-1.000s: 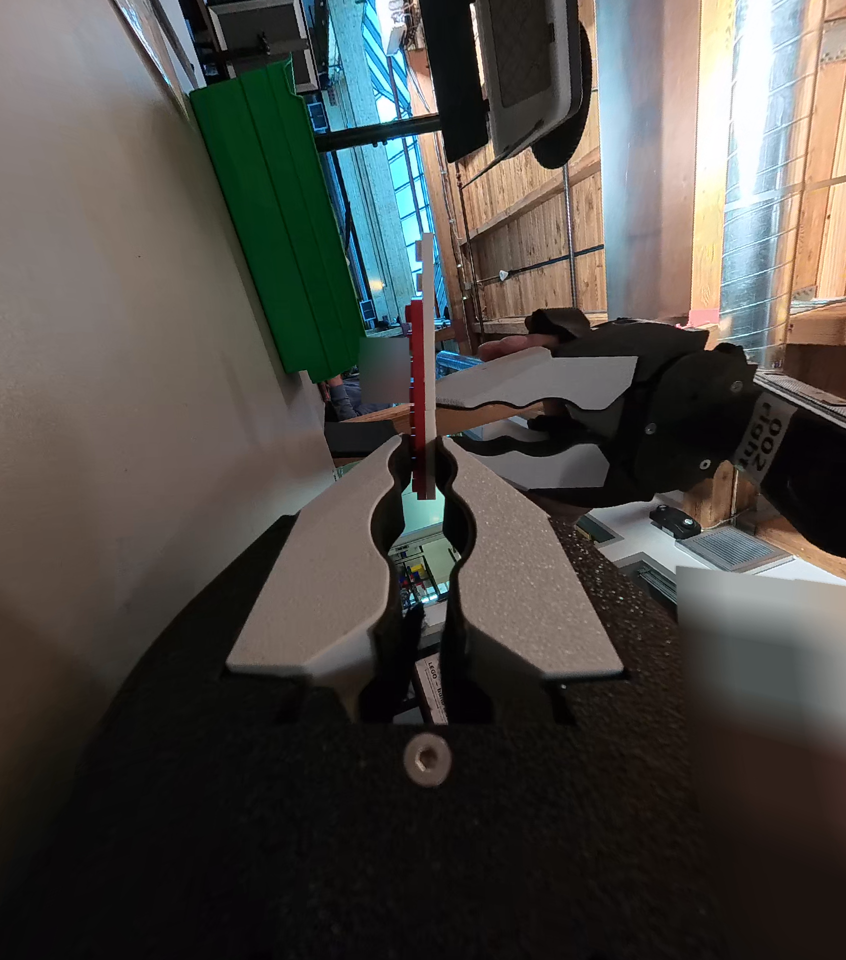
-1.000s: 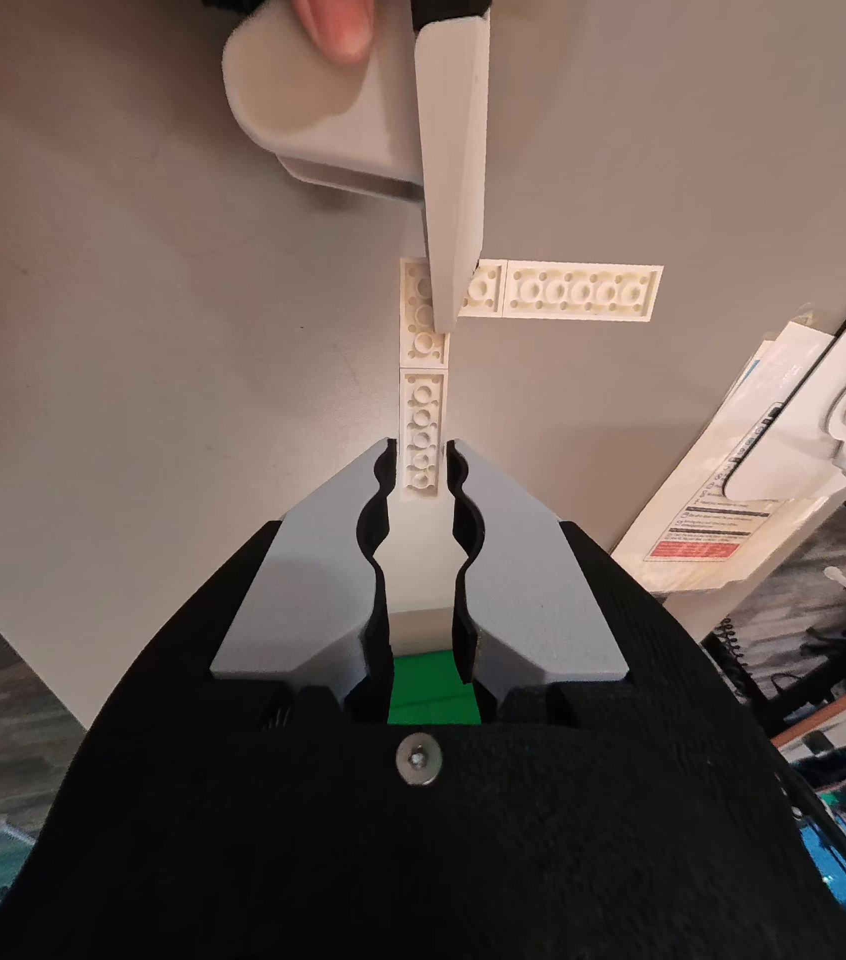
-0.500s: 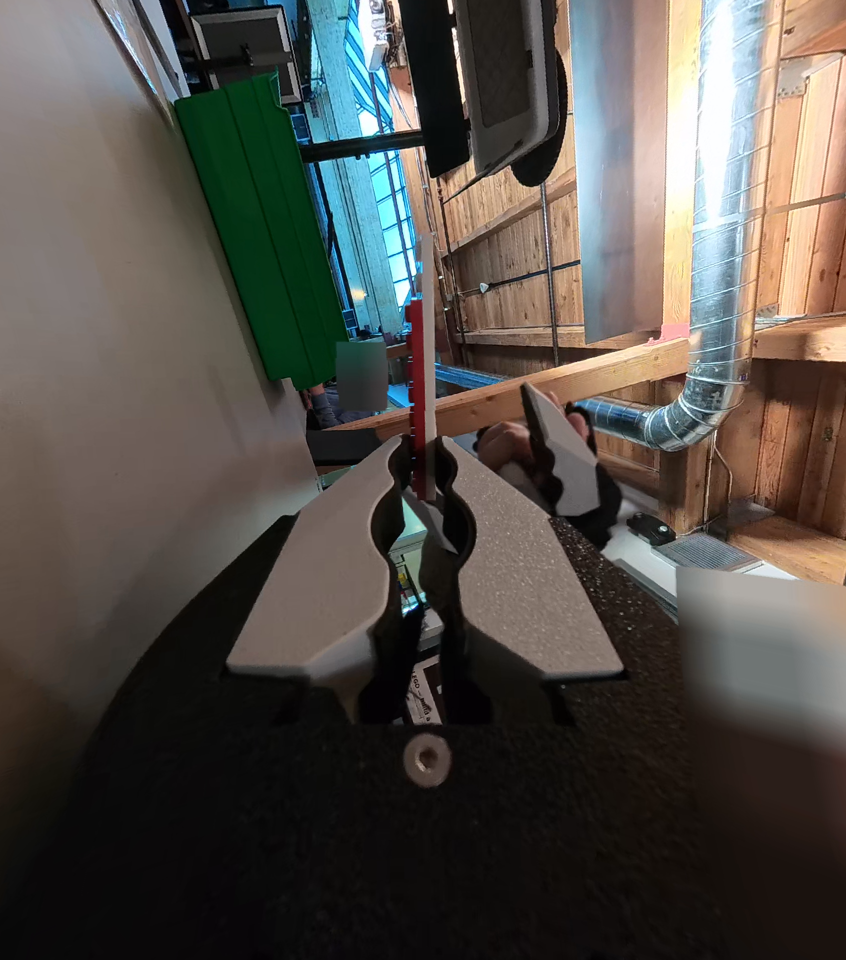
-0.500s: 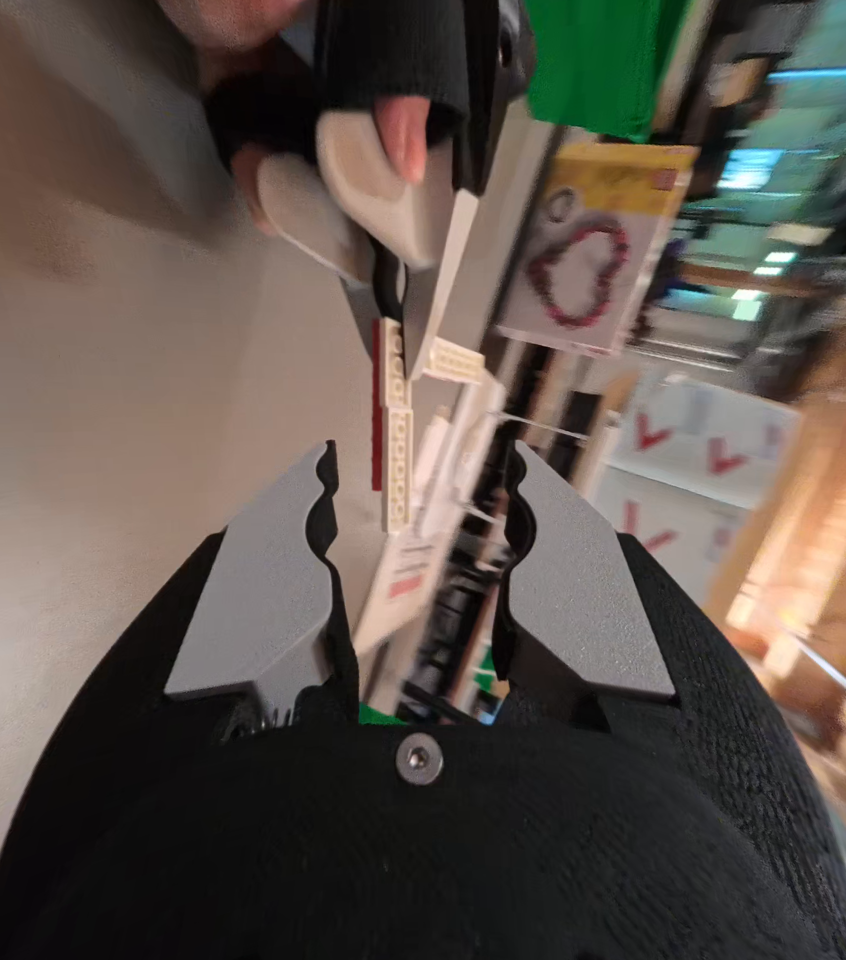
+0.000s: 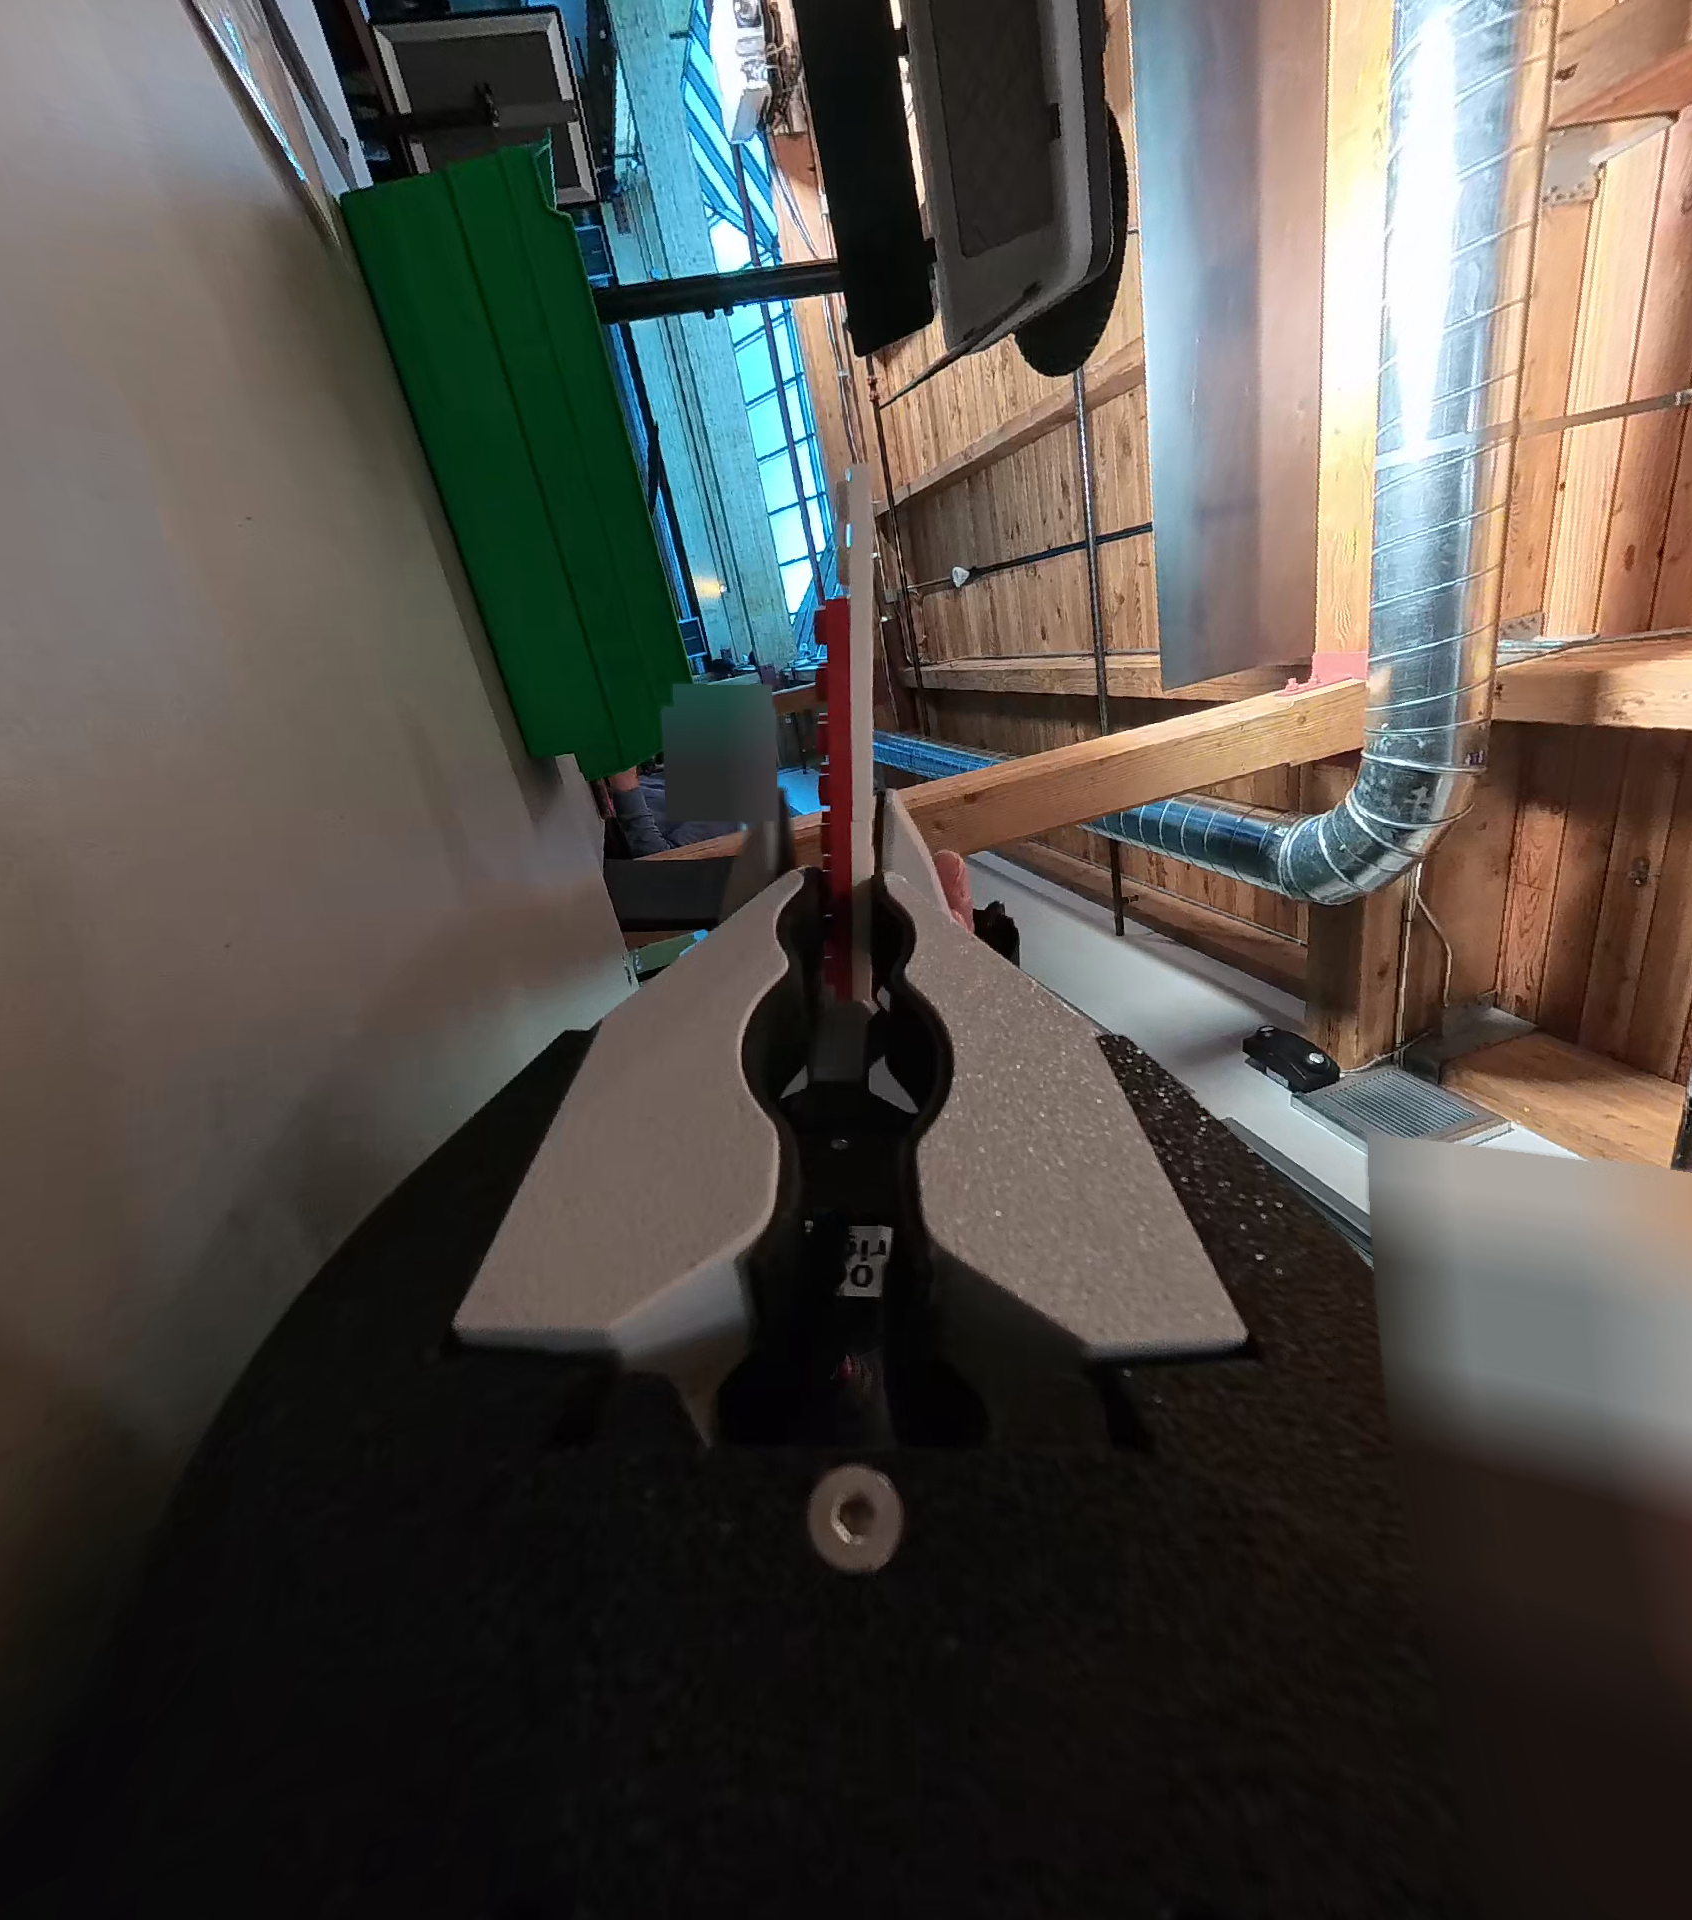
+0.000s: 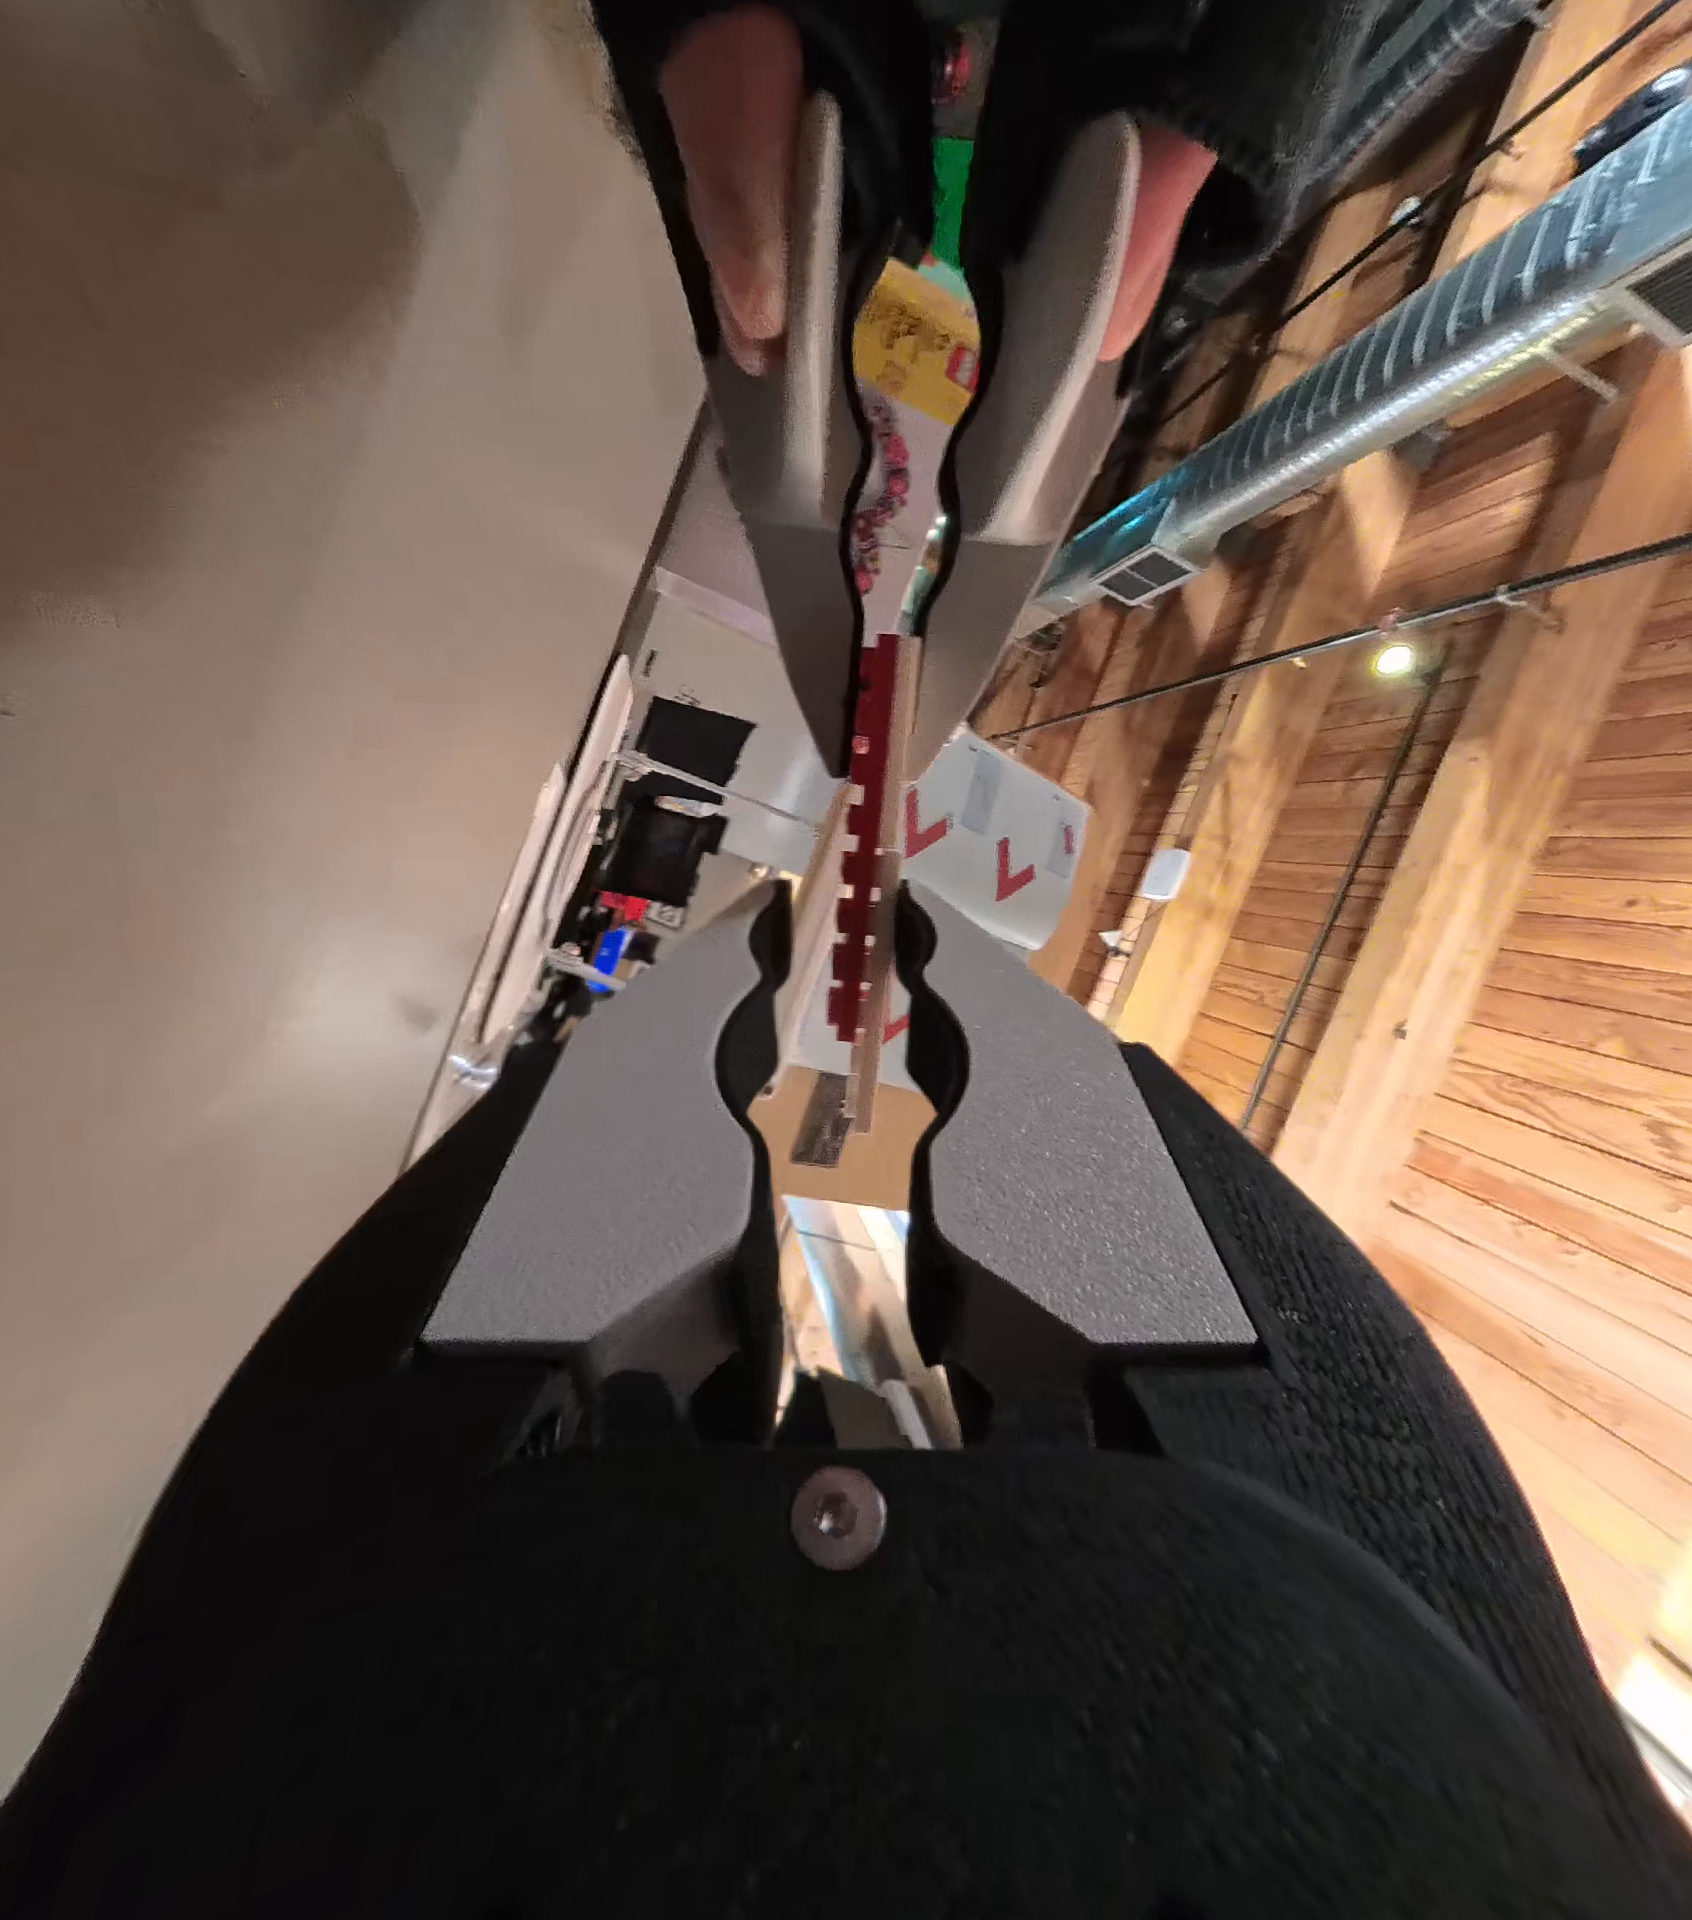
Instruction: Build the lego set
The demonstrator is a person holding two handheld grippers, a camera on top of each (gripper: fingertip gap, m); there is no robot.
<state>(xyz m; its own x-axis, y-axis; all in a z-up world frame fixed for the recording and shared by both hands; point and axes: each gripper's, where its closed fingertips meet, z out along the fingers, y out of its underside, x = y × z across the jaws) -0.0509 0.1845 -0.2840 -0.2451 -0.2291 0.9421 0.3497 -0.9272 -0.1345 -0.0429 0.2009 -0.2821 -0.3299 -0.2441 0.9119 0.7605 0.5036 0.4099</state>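
A thin Lego assembly (image 5: 847, 675) of a red plate against white plates shows edge-on. My left gripper (image 5: 844, 883) is shut on its near end and holds it in the air beside the table. In the right wrist view the same assembly (image 6: 868, 831) runs from the left gripper (image 6: 873, 764) at the top down between the fingers of my right gripper (image 6: 844, 899). The right jaws stand close on either side of the assembly, with a narrow gap on the red side. The right gripper's tips (image 5: 840, 836) also show just behind my left fingers.
The grey table top (image 5: 146, 727) fills the left side of both views (image 6: 198, 623). A green ridged block (image 5: 509, 468) lies far along it. A yellow box (image 6: 915, 332) shows behind the left gripper. A wooden wall and metal duct (image 5: 1424, 520) are on the right.
My right gripper opened, let go of the assembly, swung round to face the left gripper head-on, and narrowed its jaws around the assembly's free end. The left gripper kept its hold.
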